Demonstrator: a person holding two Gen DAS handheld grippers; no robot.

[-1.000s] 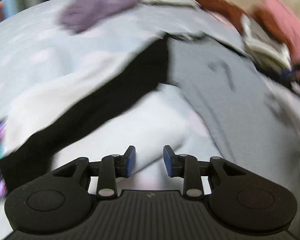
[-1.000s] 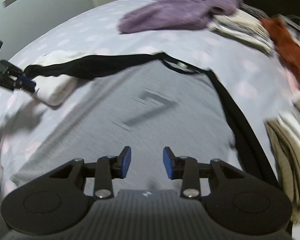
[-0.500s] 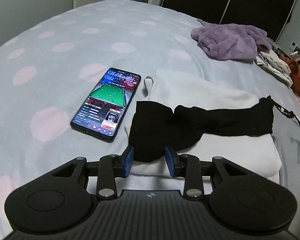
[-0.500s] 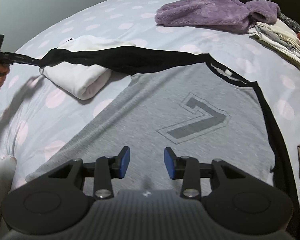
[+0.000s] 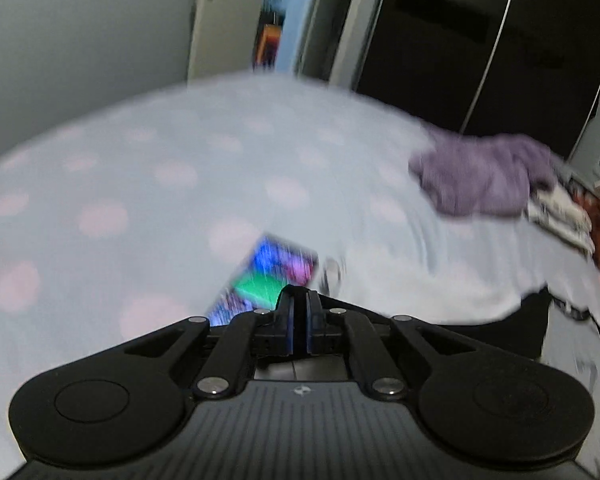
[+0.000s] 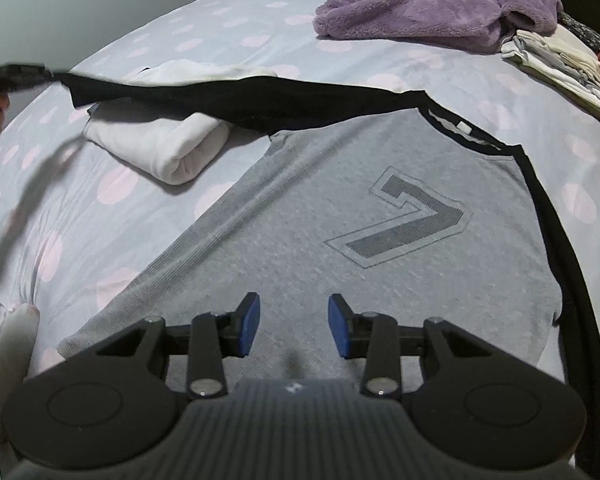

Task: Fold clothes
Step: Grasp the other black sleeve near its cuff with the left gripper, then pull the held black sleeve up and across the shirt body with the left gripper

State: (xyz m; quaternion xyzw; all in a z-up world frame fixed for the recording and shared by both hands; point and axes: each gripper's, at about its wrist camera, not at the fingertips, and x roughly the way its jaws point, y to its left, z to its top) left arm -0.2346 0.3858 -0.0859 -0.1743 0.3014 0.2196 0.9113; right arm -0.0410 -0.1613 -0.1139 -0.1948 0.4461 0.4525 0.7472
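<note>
A polka-dot bedspread (image 6: 260, 20) before dark wardrobe doors (image 5: 480, 40); left gripper (image 5: 298, 320) pinches the black sleeve (image 6: 220, 96), right gripper (image 6: 294, 328) spread.

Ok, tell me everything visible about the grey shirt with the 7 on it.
The grey shirt is a knit raglan top with black sleeves, black neck trim and a dark outlined 7 on the chest. It lies spread on the dotted bedcover, mostly flat. One black sleeve is pulled taut and lifted across the folded white garment, its cuff pinched in the left gripper, whose jaws are shut. The right gripper hovers open above the lower body.
</note>
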